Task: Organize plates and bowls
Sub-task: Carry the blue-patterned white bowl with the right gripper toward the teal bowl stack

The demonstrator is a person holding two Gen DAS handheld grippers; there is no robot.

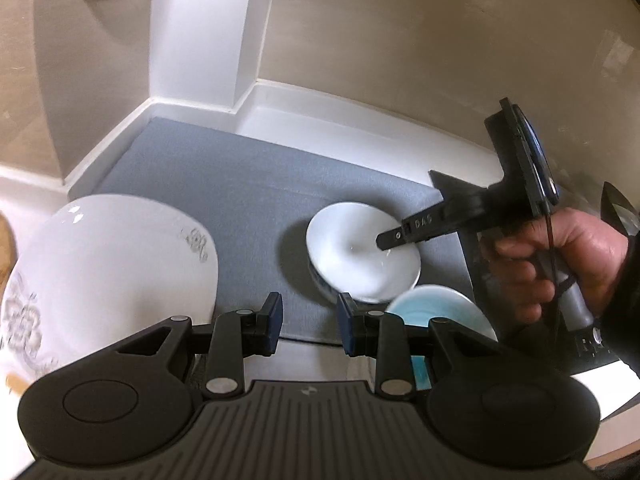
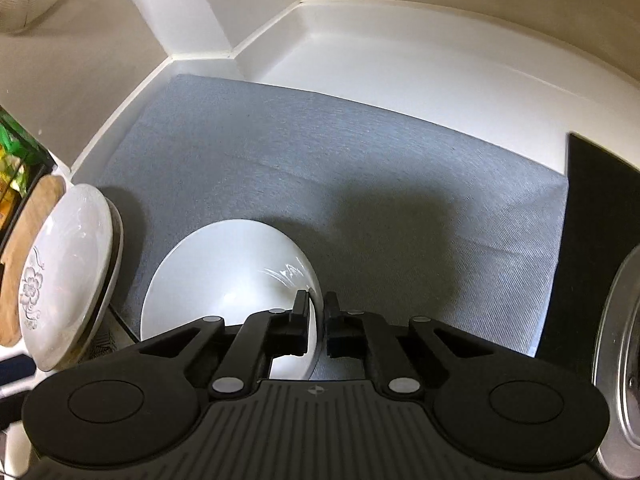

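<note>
My right gripper (image 2: pixel 316 316) is shut on the right rim of a white bowl (image 2: pixel 224 280) and holds it tilted above the grey mat (image 2: pixel 360 168). In the left wrist view that bowl (image 1: pixel 356 256) sits near the mat's front edge with the right gripper (image 1: pixel 386 242) on its rim. My left gripper (image 1: pixel 308 318) is open and empty, just in front of the bowl. A large white plate with a grey flower pattern (image 1: pixel 108 276) lies at the left; it also shows in the right wrist view (image 2: pixel 64 276). A light blue bowl (image 1: pixel 436 312) sits in front of the white one.
The mat lies on a white counter (image 2: pixel 400 52) bounded by walls at the back and left. A black appliance (image 2: pixel 600 240) stands at the right with a metal pot lid (image 2: pixel 620 340) near it. A wooden board (image 2: pixel 24 248) lies under the patterned plate.
</note>
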